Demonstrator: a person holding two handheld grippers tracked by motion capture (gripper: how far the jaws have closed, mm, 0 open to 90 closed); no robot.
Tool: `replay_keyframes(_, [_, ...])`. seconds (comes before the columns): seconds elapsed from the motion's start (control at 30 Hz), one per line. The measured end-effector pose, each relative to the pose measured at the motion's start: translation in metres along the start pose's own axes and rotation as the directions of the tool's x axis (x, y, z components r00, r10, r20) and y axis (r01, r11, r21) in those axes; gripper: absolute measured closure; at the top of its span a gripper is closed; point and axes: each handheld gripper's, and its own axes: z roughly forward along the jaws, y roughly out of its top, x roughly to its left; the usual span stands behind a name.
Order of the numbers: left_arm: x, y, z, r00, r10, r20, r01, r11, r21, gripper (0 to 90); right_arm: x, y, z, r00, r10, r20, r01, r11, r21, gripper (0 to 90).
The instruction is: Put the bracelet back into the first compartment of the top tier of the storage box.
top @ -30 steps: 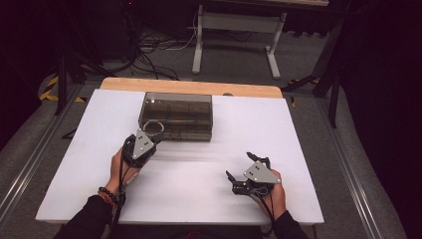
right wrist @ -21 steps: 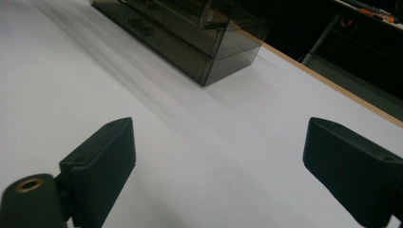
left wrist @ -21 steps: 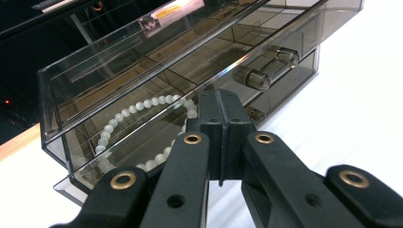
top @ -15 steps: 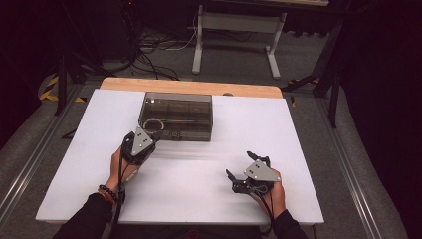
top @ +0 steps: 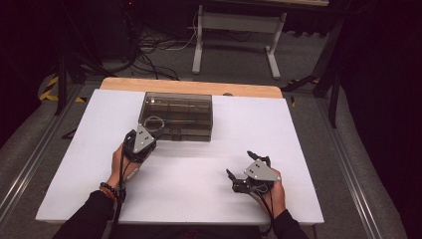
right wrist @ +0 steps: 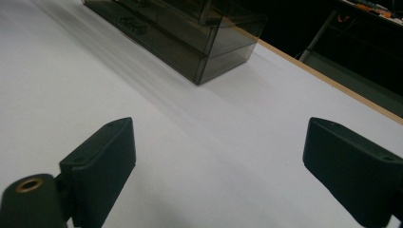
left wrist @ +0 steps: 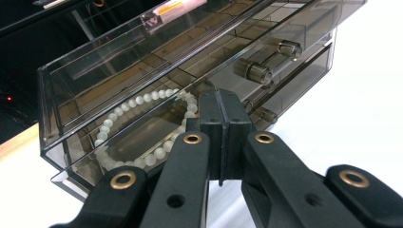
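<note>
A smoky see-through drawer box [top: 179, 112] stands at the back middle of the white table [top: 189, 194]. A white bead bracelet [top: 155, 121] lies in its front left part; through the lid I see the bracelet [left wrist: 142, 100] as a ring. My left gripper [top: 151, 129] is at the box's front left corner, jaws shut flat together. Its tip [left wrist: 221, 102] sits right by the bracelet, and I cannot tell if they touch. My right gripper [top: 244, 165] rests near the table's front right, jaws open wide with only table between them [right wrist: 228, 156].
The box [left wrist: 142, 57] has round drawer knobs [left wrist: 254, 71] on its front. In the right gripper view the box [right wrist: 190, 38] stands far off. A wooden strip [top: 189, 87] edges the table's far side. Behind it are cables and a metal stand [top: 234, 30] on the floor.
My left gripper has edged slightly toward the box. The right gripper has kept still.
</note>
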Motion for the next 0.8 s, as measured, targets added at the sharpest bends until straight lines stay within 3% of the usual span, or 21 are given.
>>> replay_keyframes(0.8, [0.0023, 0.0005, 0.0069, 0.9998, 0.001, -0.022, -0.001, 1.0, 0.003, 89.5, -0.0006, -0.0002, 0.0017, 1.0, 0.005, 0.004, -0.005, 1.0, 0.005, 11.2])
